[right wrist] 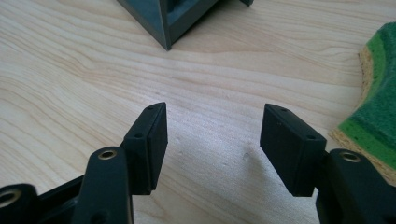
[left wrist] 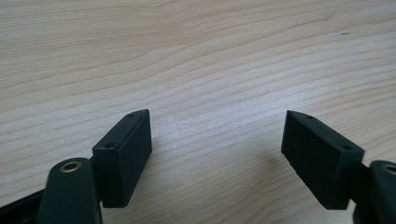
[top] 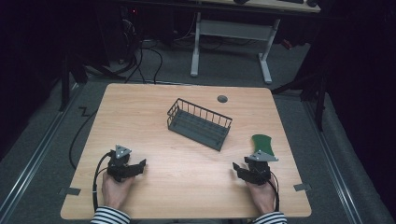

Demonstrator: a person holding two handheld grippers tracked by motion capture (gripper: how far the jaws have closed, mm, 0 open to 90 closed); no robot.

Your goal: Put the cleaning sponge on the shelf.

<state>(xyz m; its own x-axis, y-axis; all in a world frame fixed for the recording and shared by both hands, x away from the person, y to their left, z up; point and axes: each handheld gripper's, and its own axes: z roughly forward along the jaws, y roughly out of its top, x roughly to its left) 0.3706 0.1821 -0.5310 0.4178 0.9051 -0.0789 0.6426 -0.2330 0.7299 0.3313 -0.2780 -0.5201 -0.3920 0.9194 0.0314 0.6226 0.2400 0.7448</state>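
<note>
Right gripper part-open, empty, sponge off to its side; left gripper wide, empty. Risk: nudging sponge off table.

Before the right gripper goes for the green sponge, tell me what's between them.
Nothing visible. The right gripper rests on the table with jaws open, and the green sponge lies just beyond it, bare wood between. The wire basket sits apart, toward the table's middle.

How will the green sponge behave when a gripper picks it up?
The green sponge looks like soft foam with a scouring layer, so it probably squashes under the jaws. It likely weighs little. Its rough top should resist slipping, and lying flat, it should not roll.
</note>
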